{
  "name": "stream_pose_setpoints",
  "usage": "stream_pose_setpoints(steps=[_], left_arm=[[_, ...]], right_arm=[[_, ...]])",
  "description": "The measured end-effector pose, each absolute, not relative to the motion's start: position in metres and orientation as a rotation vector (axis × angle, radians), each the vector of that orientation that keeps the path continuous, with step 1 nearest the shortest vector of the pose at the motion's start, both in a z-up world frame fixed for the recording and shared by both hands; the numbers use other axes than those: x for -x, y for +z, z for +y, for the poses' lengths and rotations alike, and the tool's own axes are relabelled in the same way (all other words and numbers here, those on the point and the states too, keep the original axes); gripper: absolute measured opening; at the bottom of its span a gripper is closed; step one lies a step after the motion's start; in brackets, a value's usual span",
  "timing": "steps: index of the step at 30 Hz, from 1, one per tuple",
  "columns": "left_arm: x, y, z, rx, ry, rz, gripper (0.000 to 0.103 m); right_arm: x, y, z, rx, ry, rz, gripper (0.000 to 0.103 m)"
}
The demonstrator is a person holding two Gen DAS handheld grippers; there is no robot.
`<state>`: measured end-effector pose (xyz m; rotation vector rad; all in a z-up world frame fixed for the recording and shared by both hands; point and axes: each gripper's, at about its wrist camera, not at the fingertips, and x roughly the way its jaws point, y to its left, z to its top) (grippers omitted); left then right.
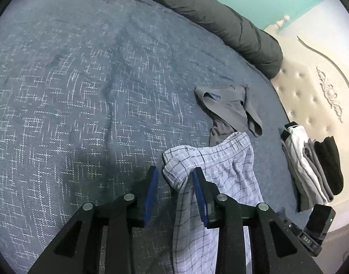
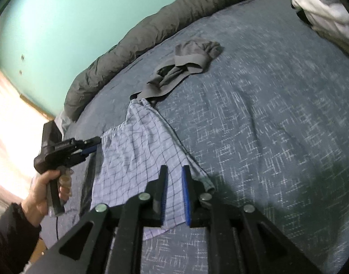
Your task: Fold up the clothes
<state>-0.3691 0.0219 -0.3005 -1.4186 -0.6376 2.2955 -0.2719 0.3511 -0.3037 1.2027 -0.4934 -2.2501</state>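
Light checked boxer shorts [image 1: 222, 171] lie on the blue patterned bedspread [image 1: 83, 91]. My left gripper [image 1: 175, 178] is open, its jaws wide apart, with a bunched corner of the shorts lying between them. In the right wrist view the shorts [image 2: 138, 155] spread flat, and my right gripper [image 2: 174, 178] is open with jaws astride their near edge. The left gripper [image 2: 92, 147] shows there at the shorts' left edge, held by a hand. Grey underwear [image 1: 229, 109] lies crumpled just beyond the shorts, also in the right wrist view [image 2: 188, 59].
A stack of folded clothes [image 1: 311, 166] sits at the bed's right edge by the cream tufted headboard [image 1: 311, 86]. A rolled dark grey duvet [image 1: 220, 13] runs along the far side against a teal wall [image 2: 60, 22]. White cloth [image 2: 323, 6] lies far right.
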Motion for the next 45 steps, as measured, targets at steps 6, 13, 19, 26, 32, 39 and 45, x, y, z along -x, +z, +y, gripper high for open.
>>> stream_pose_setpoints(steps=[6,13,19,26,32,39,45], left_arm=[[0.362,-0.300,0.018,1.429,2.290,-0.666,0.034],[0.361,-0.296,0.017,1.401,2.278,-0.714,0.034],[0.365,-0.298,0.023,1.405,2.250,-0.736,0.034],[0.366,-0.304,0.016,1.437,2.237,-0.760,0.034],[0.366,-0.310,0.018,1.435,2.224,-0.741,0.034],[0.370,-0.310,0.023,1.417,2.221,-0.714,0.032],[0.371,-0.306,0.025,1.403,2.223,-0.704,0.018]], right_arm=[[0.280,-0.301,0.340,-1.234,-2.207,-0.441,0.039],[0.335,-0.285,0.294,-1.270,-2.105,-0.276,0.050],[0.382,-0.280,0.259,-1.300,-2.052,-0.244,0.058],[0.415,-0.302,0.222,-1.419,-2.034,-0.193,0.061],[0.427,-0.318,0.202,-1.460,-2.033,-0.092,0.060],[0.423,-0.320,0.197,-1.393,-2.032,-0.020,0.022],[0.413,-0.311,0.196,-1.339,-2.021,-0.044,0.010]])
